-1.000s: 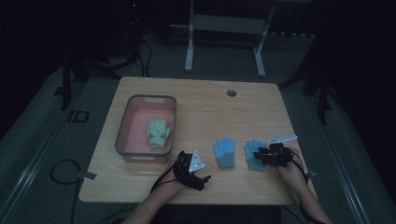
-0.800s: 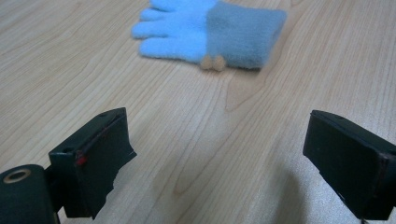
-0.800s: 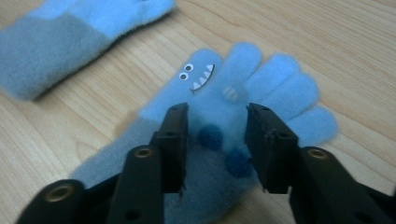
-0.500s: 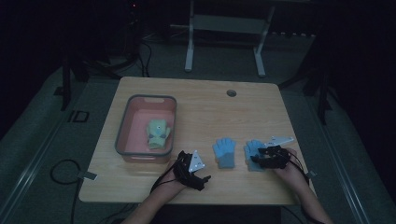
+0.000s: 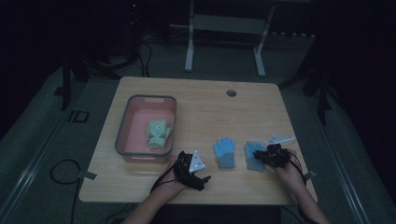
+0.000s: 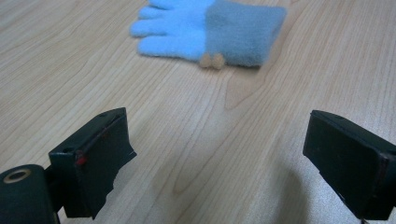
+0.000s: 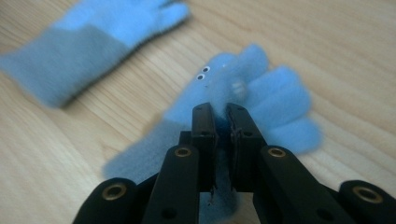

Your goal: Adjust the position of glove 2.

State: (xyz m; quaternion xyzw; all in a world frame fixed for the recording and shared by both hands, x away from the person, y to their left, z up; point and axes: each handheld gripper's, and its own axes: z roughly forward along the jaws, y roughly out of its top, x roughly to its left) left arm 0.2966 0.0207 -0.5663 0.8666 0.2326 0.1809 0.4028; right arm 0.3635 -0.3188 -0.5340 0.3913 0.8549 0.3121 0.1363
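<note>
Two blue knit gloves lie side by side near the table's front edge. My right gripper [image 5: 262,156] [image 7: 220,112] is shut on the right glove [image 5: 252,150] [image 7: 280,100], pinching its fabric; that glove carries small googly eyes. The left glove [image 5: 225,152] [image 6: 205,28] [image 7: 93,42] has a grey cuff and lies flat and free. My left gripper [image 5: 201,173] [image 6: 219,144] rests low over bare wood a short way from that glove, jaws wide open and holding nothing.
A pink bin with a grey rim [image 5: 122,125] stands at the left of the wooden table [image 5: 233,116], with a green glove [image 5: 158,133] inside. A round cable hole [image 5: 231,93] is near the far edge. A metal stand [image 5: 224,28] is on the floor beyond.
My right gripper has shifted slightly left over the right glove. The left gripper and the left glove have stayed put.
</note>
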